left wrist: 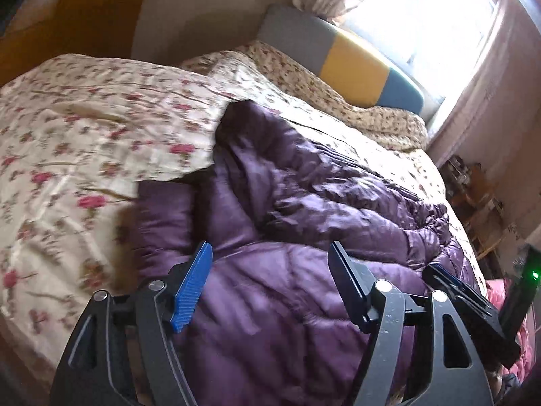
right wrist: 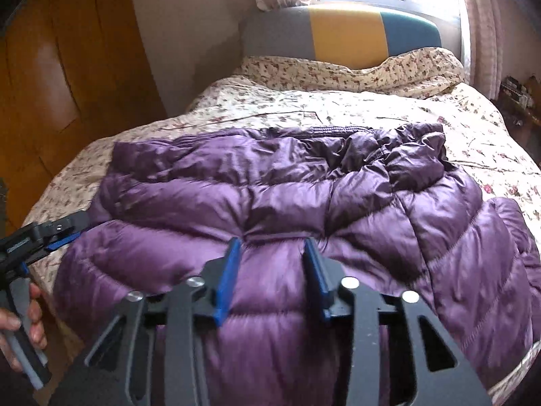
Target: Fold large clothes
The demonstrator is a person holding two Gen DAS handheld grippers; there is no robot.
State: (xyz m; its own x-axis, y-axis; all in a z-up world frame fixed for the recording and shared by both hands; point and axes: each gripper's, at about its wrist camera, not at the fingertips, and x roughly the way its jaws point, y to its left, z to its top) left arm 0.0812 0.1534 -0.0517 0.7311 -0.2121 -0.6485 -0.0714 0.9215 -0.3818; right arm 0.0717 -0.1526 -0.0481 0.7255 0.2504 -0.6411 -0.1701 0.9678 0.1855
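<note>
Left gripper (left wrist: 270,253) sits at the jacket's left edge w/ jaws spread wide, nothing between the blue pads; purple fabric lies just below and ahead of them. In the right wrist view the same gripper (right wrist: 64,235) shows at far left, low over the bedspread, fingers pointing toward the jacket's side edge, tip right at it; can't tell if it touches. Person's left hand (right wrist: 23,314) wraps the grey handle, knuckles up, fingers curled.

Purple puffer jacket (right wrist: 270,203) lies spread across the floral bedspread (right wrist: 338,108), quilted side up, crumpled toward the far right corner. From the left wrist view a fold of bedspread (left wrist: 84,128) overlaps the jacket's (left wrist: 287,230) far left part.

Right gripper (right wrist: 272,260) hovers over the jacket's near-middle, jaws parted, narrower gap than the left, pads to either side of a raised seam but not closed on it. Its black body (left wrist: 473,304) appears at right in the left view. Headboard (right wrist: 341,30) in grey, yellow, teal stands beyond.
</note>
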